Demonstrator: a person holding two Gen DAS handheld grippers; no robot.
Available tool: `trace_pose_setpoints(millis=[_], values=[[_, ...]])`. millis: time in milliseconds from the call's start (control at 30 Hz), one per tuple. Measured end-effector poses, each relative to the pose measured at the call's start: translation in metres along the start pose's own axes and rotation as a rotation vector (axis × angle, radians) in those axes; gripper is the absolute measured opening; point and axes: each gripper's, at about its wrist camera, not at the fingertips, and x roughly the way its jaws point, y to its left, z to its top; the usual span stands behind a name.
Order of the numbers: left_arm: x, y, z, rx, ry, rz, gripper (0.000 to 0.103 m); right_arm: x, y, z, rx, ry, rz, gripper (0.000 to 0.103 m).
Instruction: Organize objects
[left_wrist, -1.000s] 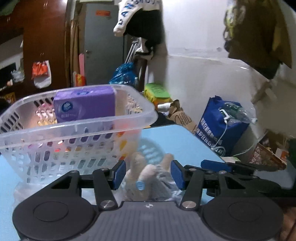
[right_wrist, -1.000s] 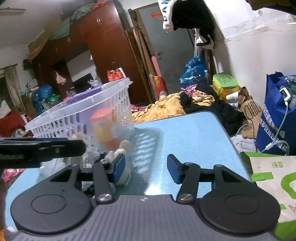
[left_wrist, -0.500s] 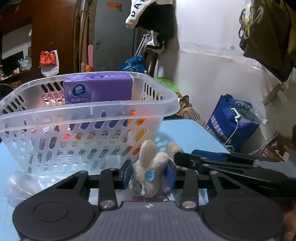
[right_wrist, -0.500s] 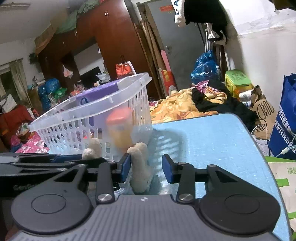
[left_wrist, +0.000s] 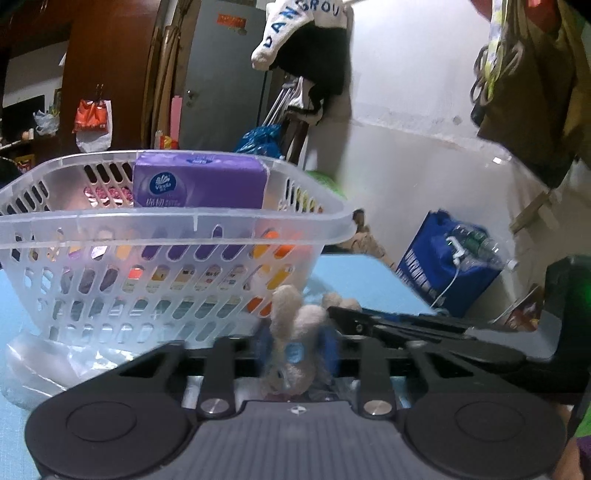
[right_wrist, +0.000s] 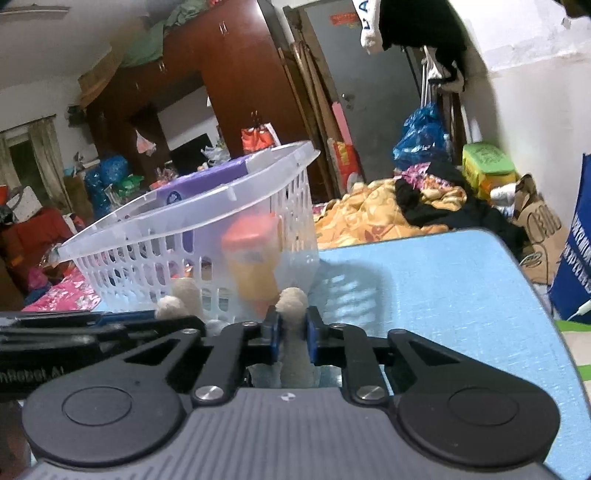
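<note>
Left gripper (left_wrist: 295, 347): pads are pinching the plush rabbit (left_wrist: 293, 332), just in front of the basket.
Right gripper (right_wrist: 292, 338): blue pads are clamping one limb of the rabbit.
Basket (left_wrist: 173, 221): is sitting on the blue table (right_wrist: 436, 280), holding a purple tissue pack (left_wrist: 199, 181) and an orange-capped bottle (right_wrist: 251, 258).

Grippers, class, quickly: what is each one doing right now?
Left gripper: closed on the plush toy.
Right gripper: closed on a limb of the same plush toy, beside the basket.
</note>
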Motion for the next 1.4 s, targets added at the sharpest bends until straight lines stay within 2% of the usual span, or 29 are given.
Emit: trace_pose_setpoints(millis=[167, 367, 533, 667, 800, 900, 1033, 1167, 1233, 1267, 1300, 1333, 1367, 1400], values=[[-0.002, 0.001, 0.001, 0.008, -0.015, -0.025, 0.019, -0.015, 0.000, 0.001, -0.011, -0.036, -0.017, 0.015], [-0.033, -0.006, 0.000, 0.025, -0.110, -0.100, 0.019, -0.043, 0.006, 0.005, -0.027, -0.105, -0.014, 0.015], [-0.076, -0.005, 0.010, 0.017, -0.206, -0.157, 0.019, -0.079, 0.032, 0.026, -0.073, -0.191, 0.021, 0.015], [-0.112, 0.010, 0.037, 0.022, -0.292, -0.131, 0.019, -0.084, 0.071, 0.060, -0.147, -0.243, 0.054, 0.015], [-0.129, 0.046, 0.076, -0.002, -0.345, -0.034, 0.019, -0.053, 0.107, 0.106, -0.163, -0.227, 0.139, 0.015], [-0.122, 0.084, 0.106, -0.050, -0.345, 0.028, 0.019, -0.014, 0.136, 0.133, -0.200, -0.217, 0.132, 0.015], [-0.098, 0.119, 0.127, -0.063, -0.338, 0.117, 0.019, 0.034, 0.161, 0.143, -0.246, -0.186, 0.121, 0.015], [-0.074, 0.139, 0.131, -0.064, -0.310, 0.150, 0.019, 0.071, 0.169, 0.141, -0.246, -0.141, 0.090, 0.015], [-0.066, 0.146, 0.128, -0.072, -0.297, 0.136, 0.019, 0.080, 0.172, 0.133, -0.265, -0.122, 0.064, 0.015], [-0.061, 0.147, 0.126, -0.062, -0.297, 0.139, 0.024, 0.084, 0.174, 0.129, -0.279, -0.115, 0.056, 0.018], [-0.057, 0.146, 0.125, -0.040, -0.294, 0.159, 0.041, 0.087, 0.172, 0.126, -0.287, -0.103, 0.045, 0.033], [-0.054, 0.145, 0.124, -0.023, -0.287, 0.196, 0.049, 0.088, 0.170, 0.123, -0.281, -0.098, 0.023, 0.045], [-0.054, 0.147, 0.122, -0.028, -0.282, 0.235, 0.065, 0.085, 0.167, 0.122, -0.271, -0.098, -0.027, 0.054], [-0.055, 0.151, 0.121, -0.048, -0.281, 0.243, 0.079, 0.077, 0.165, 0.120, -0.261, -0.098, -0.063, 0.071]])
